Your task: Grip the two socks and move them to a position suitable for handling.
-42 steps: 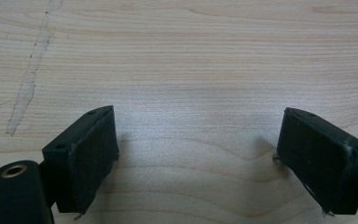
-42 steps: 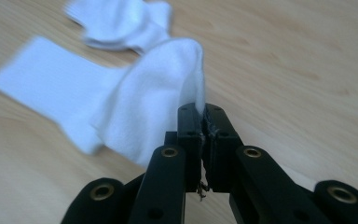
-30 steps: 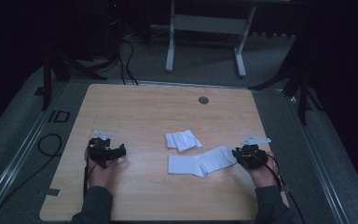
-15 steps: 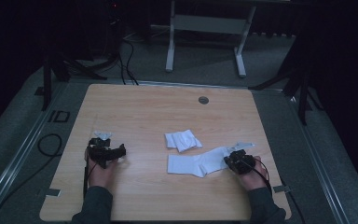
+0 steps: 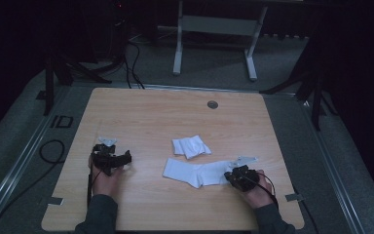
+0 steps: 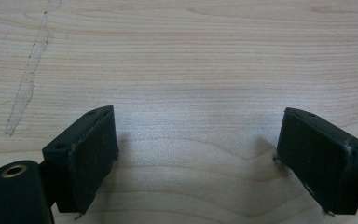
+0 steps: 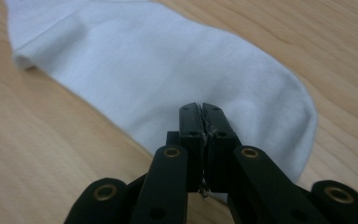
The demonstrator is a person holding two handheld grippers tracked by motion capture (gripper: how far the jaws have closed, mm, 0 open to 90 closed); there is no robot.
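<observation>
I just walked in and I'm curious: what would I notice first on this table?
A long white sock lies flat near the front of the wooden table, and the right gripper sits at its toe end with jaws shut. Just behind it is a folded white sock. At the left, the left gripper rests open on bare wood.

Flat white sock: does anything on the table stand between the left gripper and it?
Nothing visible does. The left gripper, jaws open over bare wood, faces the flat white sock across bare table. The folded white sock lies farther back, off that line. The right gripper is at the flat sock's far end, jaws shut.
</observation>
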